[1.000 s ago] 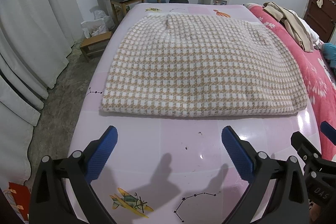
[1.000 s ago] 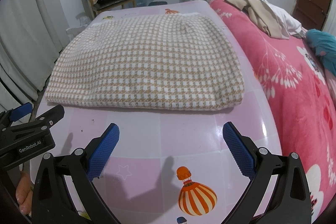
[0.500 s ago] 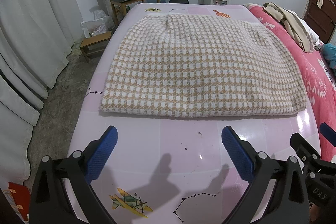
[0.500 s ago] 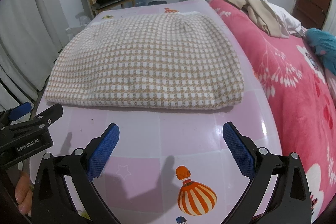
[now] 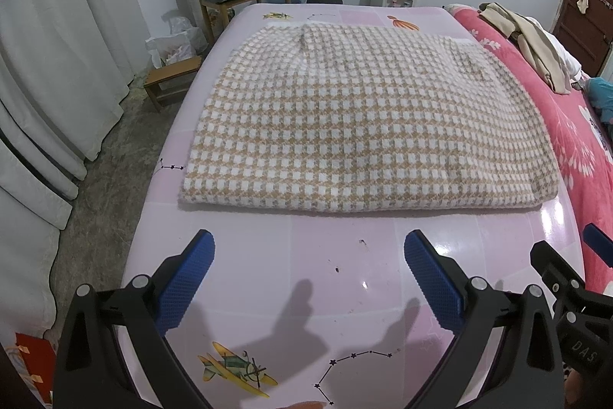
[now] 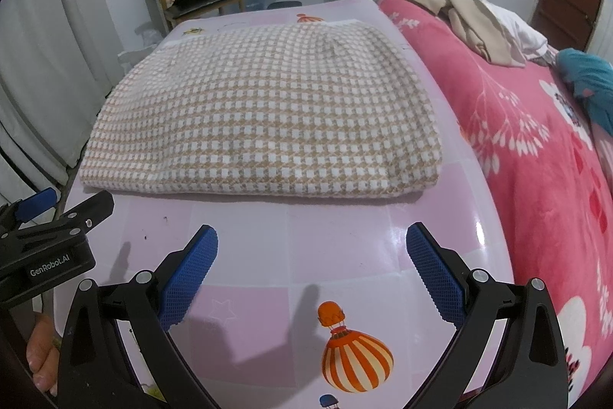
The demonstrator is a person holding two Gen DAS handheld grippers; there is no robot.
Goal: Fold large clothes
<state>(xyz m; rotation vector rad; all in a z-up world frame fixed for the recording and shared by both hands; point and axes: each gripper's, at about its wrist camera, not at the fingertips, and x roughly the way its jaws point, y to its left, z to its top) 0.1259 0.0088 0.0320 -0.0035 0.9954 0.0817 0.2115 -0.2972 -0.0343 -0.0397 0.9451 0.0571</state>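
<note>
From the left wrist, the left claw [image 5: 308, 255] is spread wide and empty above the pink surface [image 5: 345, 255]. The folded checked garment [image 5: 364, 129] lies flat just beyond its fingertips, apart from them. At the right edge the right claw [image 5: 567, 278] is cut off.

From the right wrist, the right claw [image 6: 312, 248] gapes wide, holding nothing. The garment [image 6: 268, 117] lies ahead; its underlayers are hidden. The left claw [image 6: 57, 213] shows only partly.

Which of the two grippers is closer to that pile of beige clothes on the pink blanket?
Right. The right gripper sits beside the blanket holding the beige clothes; the left gripper is farther over.
</note>
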